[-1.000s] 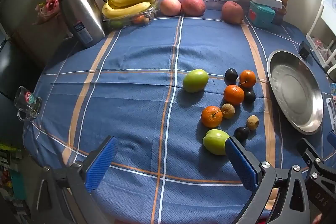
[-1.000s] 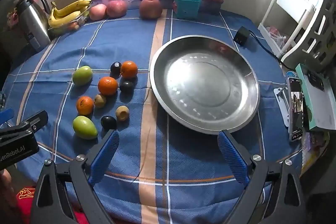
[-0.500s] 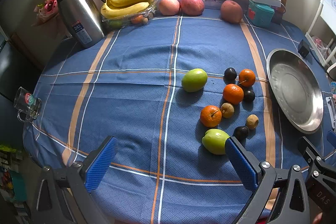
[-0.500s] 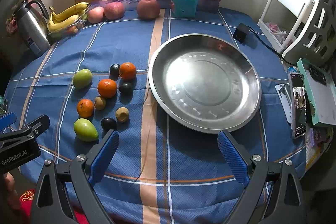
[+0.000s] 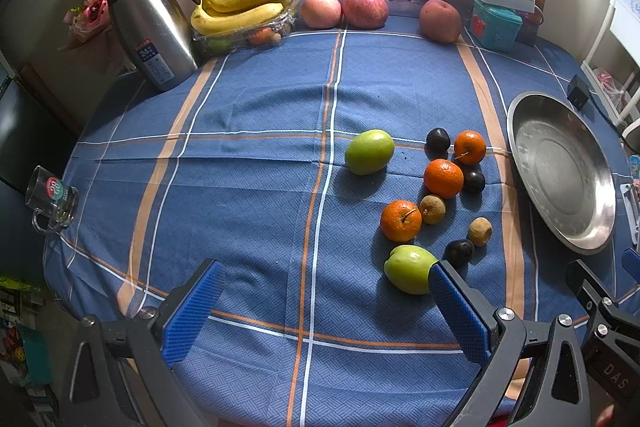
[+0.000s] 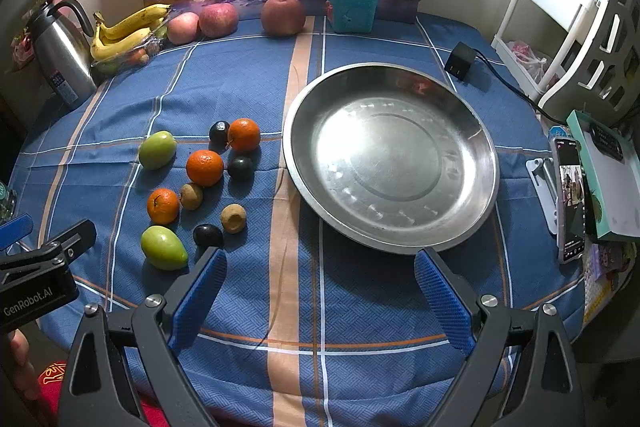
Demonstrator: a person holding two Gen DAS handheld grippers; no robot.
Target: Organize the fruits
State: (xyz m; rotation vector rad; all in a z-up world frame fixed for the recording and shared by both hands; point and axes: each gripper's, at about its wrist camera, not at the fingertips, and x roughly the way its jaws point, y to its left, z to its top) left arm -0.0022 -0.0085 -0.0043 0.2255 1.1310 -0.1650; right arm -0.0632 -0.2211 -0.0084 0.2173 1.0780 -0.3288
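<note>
A cluster of loose fruit lies on the blue checked tablecloth: two green fruits (image 5: 369,151) (image 5: 410,268), three oranges (image 5: 443,178), dark plums (image 5: 437,140) and small brown fruits (image 5: 479,231). The same cluster shows in the right wrist view, with an orange (image 6: 204,167) and the near green fruit (image 6: 163,247). An empty steel plate (image 6: 486,163) sits right of the fruit and also shows in the left wrist view (image 5: 600,227). My left gripper (image 5: 324,311) is open and empty, its right finger just before the near green fruit. My right gripper (image 6: 320,301) is open and empty before the plate.
At the table's back stand a steel jug (image 5: 148,27), bananas on a clear tray (image 5: 244,7), three red apples (image 5: 365,10) and a teal box (image 5: 496,27). A glass mug (image 5: 50,199) sits at the left edge. A phone (image 6: 570,195), charger (image 6: 460,61) and white rack (image 6: 580,27) are at the right.
Both grippers have shifted only slightly; the view has drifted a little. The fruit and plate have not moved. Both grippers stay open.
</note>
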